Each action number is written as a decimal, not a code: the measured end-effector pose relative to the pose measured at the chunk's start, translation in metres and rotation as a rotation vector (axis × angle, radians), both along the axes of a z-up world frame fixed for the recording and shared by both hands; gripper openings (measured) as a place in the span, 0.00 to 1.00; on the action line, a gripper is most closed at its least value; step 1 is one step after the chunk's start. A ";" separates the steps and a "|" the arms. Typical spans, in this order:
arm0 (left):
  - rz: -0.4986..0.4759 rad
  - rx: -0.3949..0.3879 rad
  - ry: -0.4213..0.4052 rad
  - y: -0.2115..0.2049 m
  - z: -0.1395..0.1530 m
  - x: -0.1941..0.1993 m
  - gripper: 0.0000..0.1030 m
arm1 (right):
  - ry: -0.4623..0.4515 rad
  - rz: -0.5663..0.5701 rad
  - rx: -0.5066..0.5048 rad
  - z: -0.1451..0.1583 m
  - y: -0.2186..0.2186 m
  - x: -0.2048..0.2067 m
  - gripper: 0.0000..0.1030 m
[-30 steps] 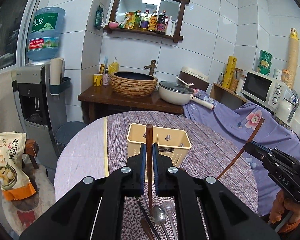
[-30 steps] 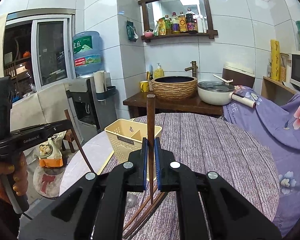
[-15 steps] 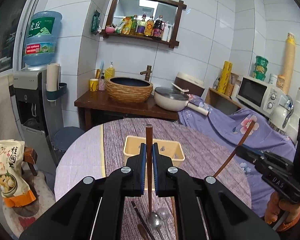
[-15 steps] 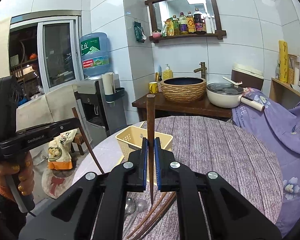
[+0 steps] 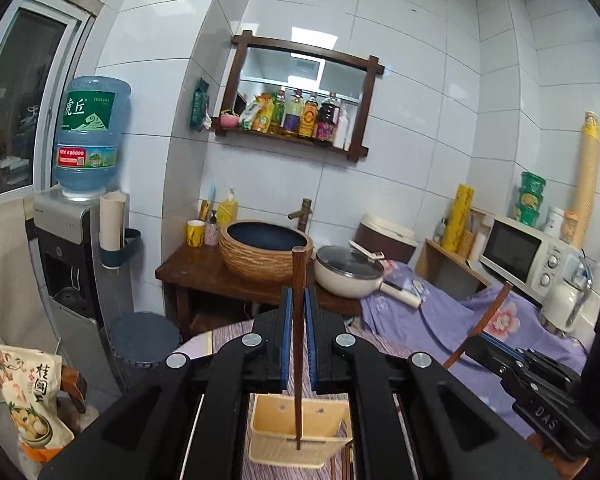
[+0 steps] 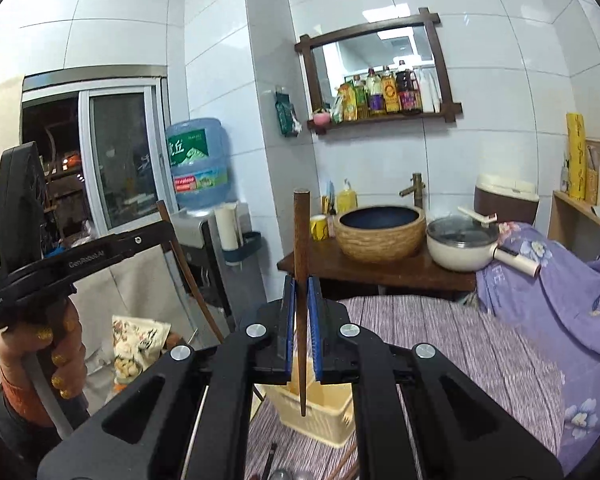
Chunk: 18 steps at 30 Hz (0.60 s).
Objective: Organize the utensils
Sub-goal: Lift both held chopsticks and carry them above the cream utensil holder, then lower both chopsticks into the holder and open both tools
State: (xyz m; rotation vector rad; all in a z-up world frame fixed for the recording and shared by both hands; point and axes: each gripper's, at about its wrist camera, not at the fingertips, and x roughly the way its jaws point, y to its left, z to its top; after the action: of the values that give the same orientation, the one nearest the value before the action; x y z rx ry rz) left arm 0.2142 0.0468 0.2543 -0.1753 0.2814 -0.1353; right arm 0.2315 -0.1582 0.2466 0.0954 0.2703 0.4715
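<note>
My left gripper (image 5: 299, 300) is shut on a brown wooden chopstick (image 5: 298, 280) that stands upright between the blue pads. Its lower tip hangs over the cream plastic utensil basket (image 5: 296, 432) on the round table. My right gripper (image 6: 300, 292) is shut on a second upright chopstick (image 6: 301, 232), whose tip points down at the same basket (image 6: 320, 420). In the left wrist view the right gripper (image 5: 472, 342) appears at the right with its slanted chopstick (image 5: 488, 320). The left gripper (image 6: 168, 228) and the hand holding it show at the left of the right wrist view.
More chopsticks (image 6: 346, 466) and a spoon (image 6: 280, 475) lie on the striped tablecloth (image 6: 440, 360) in front of the basket. Behind the table stand a wooden washstand with a woven basin (image 5: 266, 256), a lidded pan (image 5: 350, 272), a water dispenser (image 5: 66, 260) and a microwave (image 5: 520, 256).
Both grippers have risen with their chopsticks still clamped. The basket and table have dropped toward the bottom of both views, and the chopstick tips now hang above the basket.
</note>
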 end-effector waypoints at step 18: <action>0.055 0.011 0.159 -0.009 -0.116 0.064 0.06 | 0.188 -0.080 -0.065 -0.116 0.033 0.072 0.07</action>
State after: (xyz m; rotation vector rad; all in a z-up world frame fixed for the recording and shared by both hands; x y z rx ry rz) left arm 0.2783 0.0381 0.1384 -0.1826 0.4358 -0.0653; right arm 0.3033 -0.1254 0.1304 0.0865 0.4639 0.3739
